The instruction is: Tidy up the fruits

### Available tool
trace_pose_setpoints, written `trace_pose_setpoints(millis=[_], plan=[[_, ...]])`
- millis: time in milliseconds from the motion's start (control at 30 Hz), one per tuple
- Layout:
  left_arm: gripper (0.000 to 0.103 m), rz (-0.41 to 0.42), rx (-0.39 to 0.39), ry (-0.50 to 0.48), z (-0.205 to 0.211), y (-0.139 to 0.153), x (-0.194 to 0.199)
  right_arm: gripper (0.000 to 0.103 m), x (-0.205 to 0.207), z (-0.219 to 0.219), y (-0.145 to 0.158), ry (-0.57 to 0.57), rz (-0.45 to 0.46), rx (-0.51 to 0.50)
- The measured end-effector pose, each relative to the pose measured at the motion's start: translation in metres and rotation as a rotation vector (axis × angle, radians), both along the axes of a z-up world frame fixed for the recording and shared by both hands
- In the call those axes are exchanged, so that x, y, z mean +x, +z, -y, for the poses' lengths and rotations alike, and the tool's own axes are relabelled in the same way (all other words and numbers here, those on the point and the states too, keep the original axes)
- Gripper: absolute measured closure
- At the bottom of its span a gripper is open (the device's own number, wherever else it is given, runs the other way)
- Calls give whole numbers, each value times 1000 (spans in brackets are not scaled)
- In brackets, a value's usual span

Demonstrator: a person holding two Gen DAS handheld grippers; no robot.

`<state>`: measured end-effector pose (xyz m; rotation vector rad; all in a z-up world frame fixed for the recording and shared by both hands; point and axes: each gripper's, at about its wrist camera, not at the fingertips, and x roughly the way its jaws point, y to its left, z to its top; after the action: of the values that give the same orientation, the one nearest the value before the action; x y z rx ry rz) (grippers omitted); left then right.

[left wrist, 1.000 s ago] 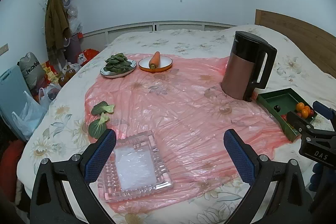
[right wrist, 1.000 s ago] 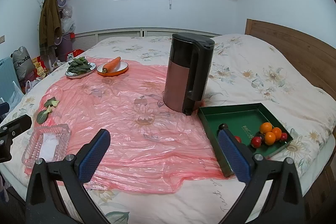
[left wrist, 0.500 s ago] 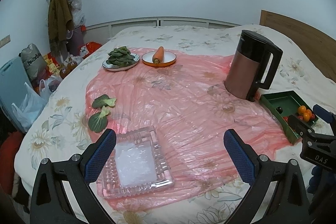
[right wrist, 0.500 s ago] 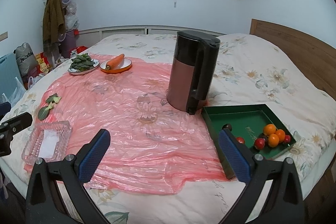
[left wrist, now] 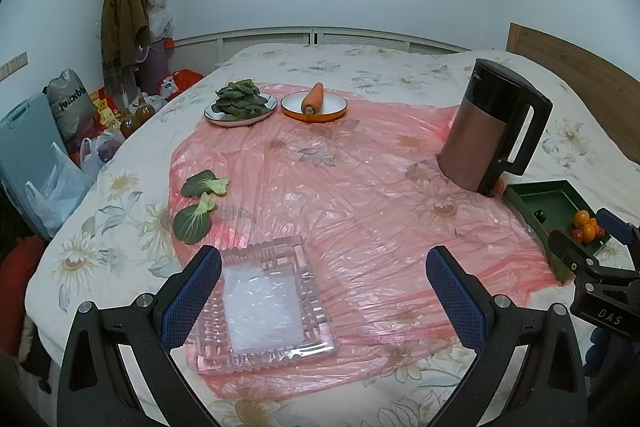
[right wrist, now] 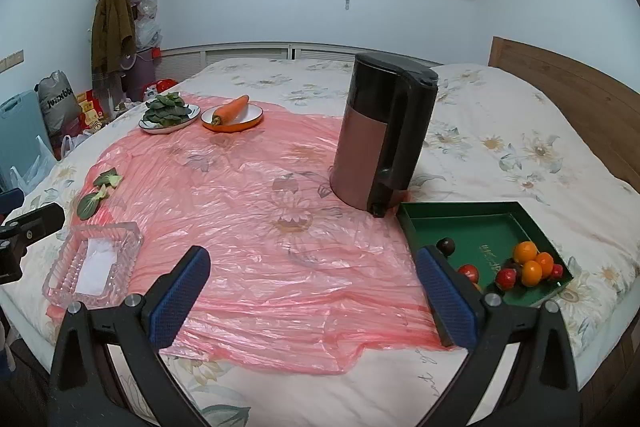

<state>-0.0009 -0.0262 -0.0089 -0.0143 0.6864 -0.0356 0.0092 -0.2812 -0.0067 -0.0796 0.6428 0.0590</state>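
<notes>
A green tray (right wrist: 472, 227) lies on the bed at the right, holding small oranges (right wrist: 531, 262), red fruits (right wrist: 505, 277) and one dark fruit (right wrist: 445, 246) near its front corner. The same tray (left wrist: 554, 201) shows at the right edge of the left wrist view. A clear glass dish (left wrist: 262, 301) sits on the pink plastic sheet near the front left, empty of fruit. My left gripper (left wrist: 324, 297) hangs open just over that dish. My right gripper (right wrist: 312, 293) is open above the sheet, its right finger beside the tray's front left corner. Neither holds anything.
A brown and black kettle (right wrist: 380, 135) stands behind the tray. Far back sit a plate of greens (right wrist: 168, 113) and an orange plate with a carrot (right wrist: 232, 115). Two loose leaves (left wrist: 198, 203) lie left of the sheet. Bags crowd the floor (left wrist: 60, 131) at left.
Both views have shifted slightly: the cameras rose and tilted, so the bed scene sits a little lower and further off. Both grippers stay open and nothing on the bed has moved.
</notes>
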Motion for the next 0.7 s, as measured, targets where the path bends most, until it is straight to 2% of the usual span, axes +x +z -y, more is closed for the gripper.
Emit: trace_pose_setpoints(millis=[700], plan=[[2, 10, 2, -12, 6, 1, -2, 0, 1, 1, 0, 0, 0, 1]])
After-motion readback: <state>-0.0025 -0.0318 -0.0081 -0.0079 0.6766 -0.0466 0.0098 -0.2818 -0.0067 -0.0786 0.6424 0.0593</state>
